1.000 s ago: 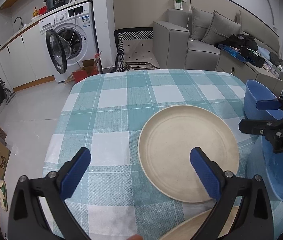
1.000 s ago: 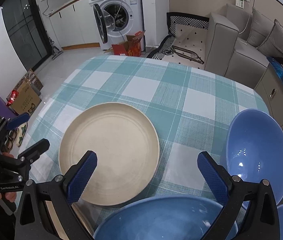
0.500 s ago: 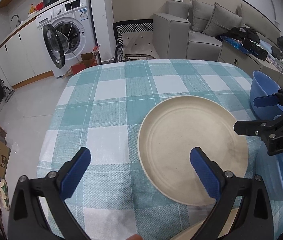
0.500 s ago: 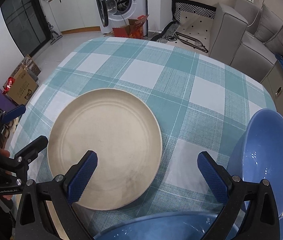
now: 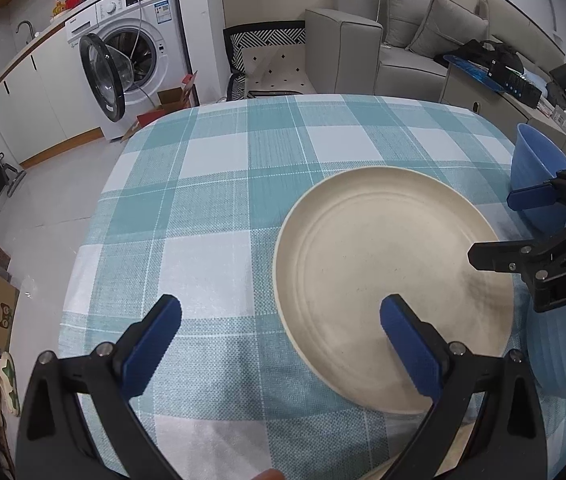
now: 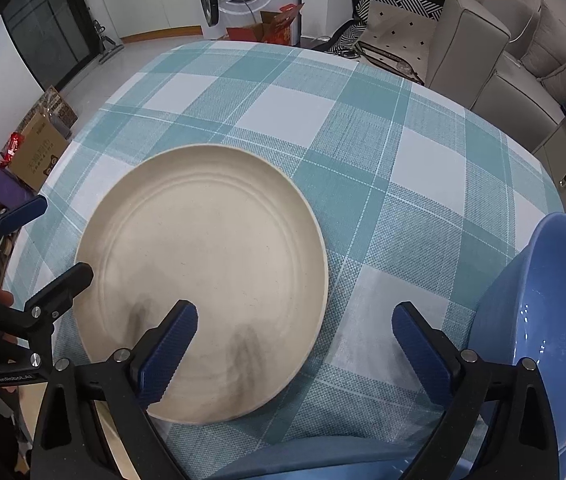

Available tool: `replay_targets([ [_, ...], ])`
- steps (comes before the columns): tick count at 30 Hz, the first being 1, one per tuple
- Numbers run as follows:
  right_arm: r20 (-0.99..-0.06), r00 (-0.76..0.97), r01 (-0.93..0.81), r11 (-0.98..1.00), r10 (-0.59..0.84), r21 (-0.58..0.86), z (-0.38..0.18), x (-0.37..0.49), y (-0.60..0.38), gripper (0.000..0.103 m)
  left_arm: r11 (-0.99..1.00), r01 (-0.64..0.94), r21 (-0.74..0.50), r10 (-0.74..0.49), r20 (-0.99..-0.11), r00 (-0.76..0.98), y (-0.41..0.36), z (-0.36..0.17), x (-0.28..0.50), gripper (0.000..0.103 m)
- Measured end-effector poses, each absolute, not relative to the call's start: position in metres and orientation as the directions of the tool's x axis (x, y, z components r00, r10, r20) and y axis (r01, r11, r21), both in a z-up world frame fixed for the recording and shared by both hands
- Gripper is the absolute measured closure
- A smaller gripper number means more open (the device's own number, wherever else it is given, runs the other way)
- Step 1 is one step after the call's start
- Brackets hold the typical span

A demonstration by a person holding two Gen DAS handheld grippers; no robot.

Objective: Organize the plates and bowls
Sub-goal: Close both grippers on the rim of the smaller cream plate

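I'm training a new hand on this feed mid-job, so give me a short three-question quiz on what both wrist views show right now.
1. True or false: the cream plate lies flat on the checked tablecloth.
2. Multiple choice: what is between the right gripper fingers?
A. a blue bowl, clamped
B. the plate's near right edge and bare cloth, nothing clamped
C. a folded napkin
3. Fill in: the blue bowl sits on the plate's ____ side in the right wrist view.

Key:
1. True.
2. B; the jaws are closing but wide apart.
3. Right.
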State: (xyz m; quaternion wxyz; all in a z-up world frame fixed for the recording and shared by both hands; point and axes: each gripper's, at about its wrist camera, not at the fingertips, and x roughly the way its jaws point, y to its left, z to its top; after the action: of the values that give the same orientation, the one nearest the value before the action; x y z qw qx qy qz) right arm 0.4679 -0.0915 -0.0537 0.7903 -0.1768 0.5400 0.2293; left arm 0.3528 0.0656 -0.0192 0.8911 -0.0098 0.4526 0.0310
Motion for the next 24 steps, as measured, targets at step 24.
replay_targets([
  [24, -0.959, 0.252, -0.576, 0.817, 0.127, -0.043, -0.079, 0.480, -0.083, 0.030, 0.998, -0.062, 0.029, 0.057, -0.851, 0.523, 0.069, -0.033, 0.365, 0.004],
])
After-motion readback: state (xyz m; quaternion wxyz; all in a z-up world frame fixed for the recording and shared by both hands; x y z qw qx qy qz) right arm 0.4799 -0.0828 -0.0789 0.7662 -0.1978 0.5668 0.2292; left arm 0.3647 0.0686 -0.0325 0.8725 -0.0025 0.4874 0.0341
